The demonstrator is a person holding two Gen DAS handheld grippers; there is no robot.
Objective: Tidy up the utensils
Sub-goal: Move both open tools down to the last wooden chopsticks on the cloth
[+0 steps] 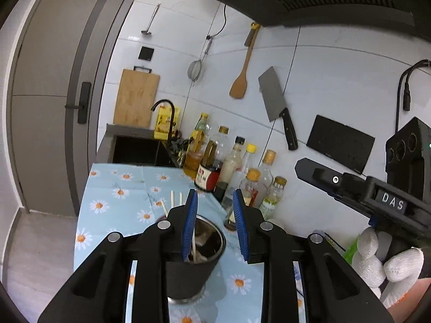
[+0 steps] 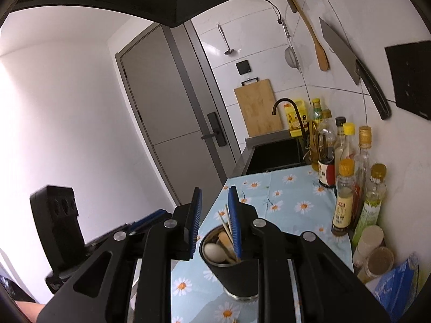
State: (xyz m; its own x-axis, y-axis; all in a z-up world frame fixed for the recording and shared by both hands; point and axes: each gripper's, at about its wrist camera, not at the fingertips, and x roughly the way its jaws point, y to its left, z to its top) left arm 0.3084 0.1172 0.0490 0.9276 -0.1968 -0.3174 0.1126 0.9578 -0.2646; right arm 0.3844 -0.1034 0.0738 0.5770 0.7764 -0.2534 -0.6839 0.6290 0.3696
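A black utensil holder with a steel liner [image 1: 192,271] stands on the daisy-print counter; it also shows in the right wrist view [image 2: 237,271]. It holds white chopsticks [image 1: 172,202], a white spoon [image 2: 214,251] and wooden utensils [image 2: 226,239]. My left gripper [image 1: 215,226] is open and empty, hovering just above the holder's rim. My right gripper [image 2: 214,223] is open and empty, above the holder's left rim. The right gripper's body also shows at the right of the left wrist view [image 1: 377,199], held by a white-gloved hand.
Several oil and sauce bottles [image 2: 347,177] line the wall to the right. Jars and a blue packet [image 2: 398,282] sit in the near right corner. A sink [image 1: 137,150] with a black tap lies beyond the counter. A cleaver [image 1: 274,99], wooden spatula and strainer hang on the wall.
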